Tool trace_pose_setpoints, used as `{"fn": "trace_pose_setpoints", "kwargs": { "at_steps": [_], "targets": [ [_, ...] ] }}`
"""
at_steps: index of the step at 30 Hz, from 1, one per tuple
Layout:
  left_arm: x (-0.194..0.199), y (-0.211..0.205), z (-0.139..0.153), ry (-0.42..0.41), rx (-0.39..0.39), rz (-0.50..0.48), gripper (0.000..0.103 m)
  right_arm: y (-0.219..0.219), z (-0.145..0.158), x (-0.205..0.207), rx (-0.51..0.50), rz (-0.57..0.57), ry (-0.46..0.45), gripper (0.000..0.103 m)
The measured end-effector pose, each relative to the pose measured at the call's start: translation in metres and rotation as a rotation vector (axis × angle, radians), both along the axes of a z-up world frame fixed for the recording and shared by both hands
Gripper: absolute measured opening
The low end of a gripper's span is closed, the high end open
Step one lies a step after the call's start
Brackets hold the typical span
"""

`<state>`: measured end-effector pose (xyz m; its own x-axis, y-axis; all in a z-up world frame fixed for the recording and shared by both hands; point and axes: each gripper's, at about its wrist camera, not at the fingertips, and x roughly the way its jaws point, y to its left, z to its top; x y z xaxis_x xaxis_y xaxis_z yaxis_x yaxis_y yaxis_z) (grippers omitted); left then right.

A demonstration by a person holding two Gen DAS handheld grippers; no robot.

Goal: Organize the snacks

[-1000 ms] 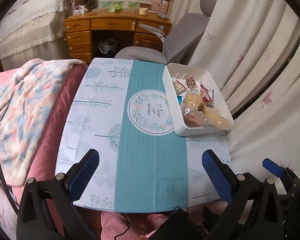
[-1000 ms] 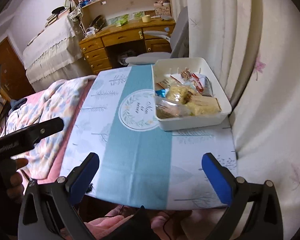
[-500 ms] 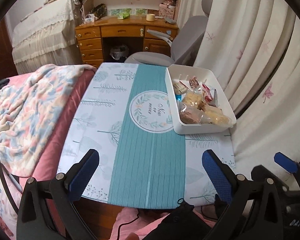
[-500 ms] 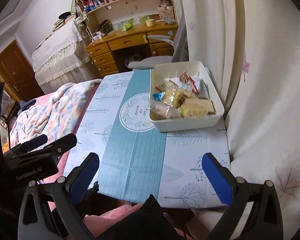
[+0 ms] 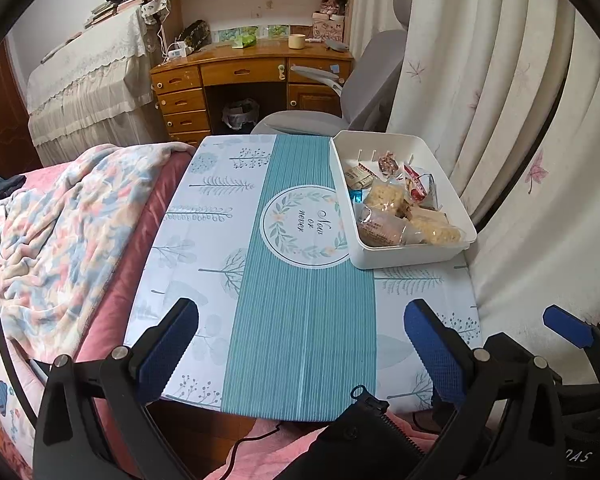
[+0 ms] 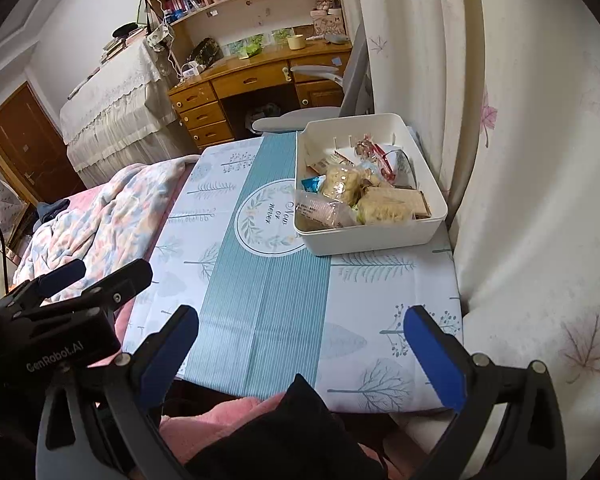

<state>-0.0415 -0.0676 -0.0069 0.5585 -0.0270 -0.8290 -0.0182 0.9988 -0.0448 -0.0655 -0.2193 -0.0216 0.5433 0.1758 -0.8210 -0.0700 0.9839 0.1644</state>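
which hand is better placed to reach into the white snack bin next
Right, probably. The white bin sits on the table's right side by the curtain, almost ahead of the right gripper. The left gripper is farther left. Both jaws are open and empty.

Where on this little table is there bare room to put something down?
Bare cloth runs from the white plastic bin leftward to the bed-side edge by the floral blanket, and along the near edge before both open grippers. The far right corner is crowded: the wrapped snacks fill the bin.

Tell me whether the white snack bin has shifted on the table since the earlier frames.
No. The white snack bin still overlaps the same edge of the tablecloth's round wreath print, beside the curtain.
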Motion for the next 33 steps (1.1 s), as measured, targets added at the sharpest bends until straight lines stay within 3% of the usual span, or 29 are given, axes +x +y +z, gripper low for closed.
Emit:
{"fn": "trace_pose_setpoints", "kwargs": {
  "at_steps": [33],
  "targets": [
    [0.013, -0.010, 0.005, -0.012, 0.031, 0.035, 0.102, -0.003, 0.000, 0.013, 0.007, 0.007, 0.034, 0.103]
  ]
}}
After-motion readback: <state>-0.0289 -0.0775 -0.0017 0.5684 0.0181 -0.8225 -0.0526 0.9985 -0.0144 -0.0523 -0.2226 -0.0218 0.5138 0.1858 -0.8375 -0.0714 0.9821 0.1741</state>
